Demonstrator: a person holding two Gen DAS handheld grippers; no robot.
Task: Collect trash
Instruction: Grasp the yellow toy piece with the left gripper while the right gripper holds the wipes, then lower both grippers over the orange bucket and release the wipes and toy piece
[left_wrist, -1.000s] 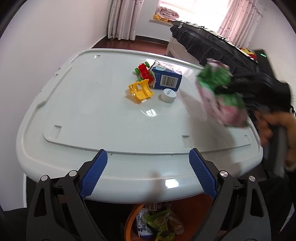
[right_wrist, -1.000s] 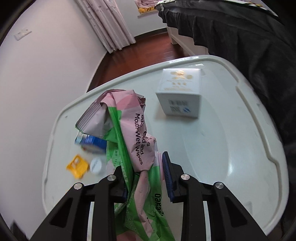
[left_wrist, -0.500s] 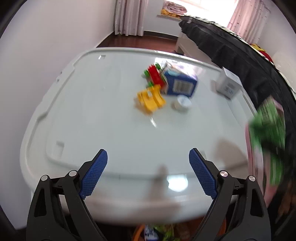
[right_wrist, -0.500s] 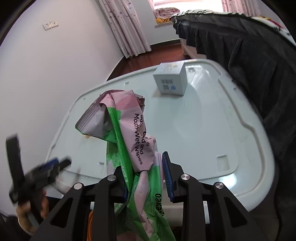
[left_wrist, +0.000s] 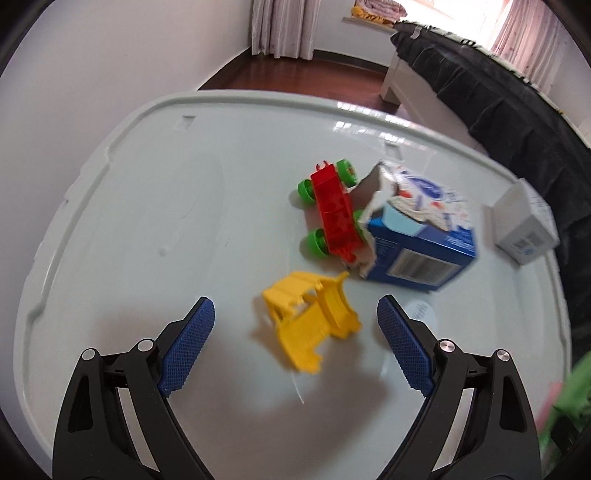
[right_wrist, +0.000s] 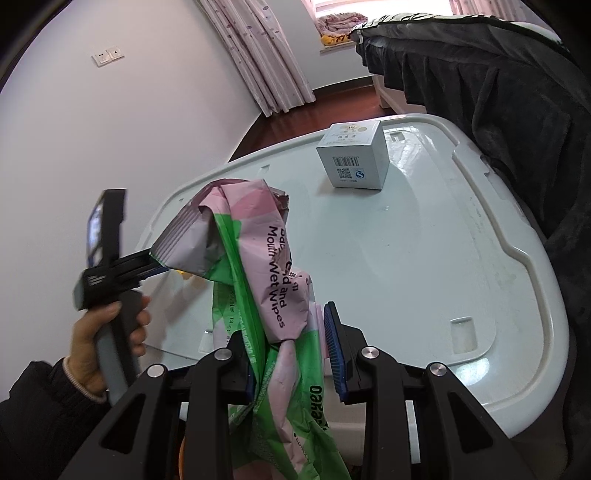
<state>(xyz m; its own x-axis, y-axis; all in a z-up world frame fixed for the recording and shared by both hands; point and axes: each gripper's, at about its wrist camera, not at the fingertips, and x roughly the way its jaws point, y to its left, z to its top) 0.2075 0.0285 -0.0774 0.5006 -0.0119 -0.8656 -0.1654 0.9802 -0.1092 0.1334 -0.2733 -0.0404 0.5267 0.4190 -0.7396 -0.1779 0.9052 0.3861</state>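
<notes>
My right gripper (right_wrist: 293, 345) is shut on a crumpled pink and green wet wipes packet (right_wrist: 258, 280) and holds it above the near edge of the pale table (right_wrist: 424, 258). My left gripper (left_wrist: 295, 332) is open and empty above the table, with a yellow toy piece (left_wrist: 312, 325) between its fingers. A torn blue carton (left_wrist: 417, 236) lies just beyond, with a white cap (left_wrist: 421, 312) in front of it. The left gripper also shows in the right wrist view (right_wrist: 110, 266), held in a hand. The packet's edge shows at the lower right of the left wrist view (left_wrist: 569, 391).
A red toy car with green wheels (left_wrist: 332, 210) lies beside the carton. A white box (right_wrist: 352, 155) stands at the table's far side, also in the left wrist view (left_wrist: 524, 225). A dark-covered bed (right_wrist: 498, 92) runs along the right side.
My left gripper has moved forward over the table to the yellow toy piece. My right gripper has drawn back with the packet toward the table's near edge.
</notes>
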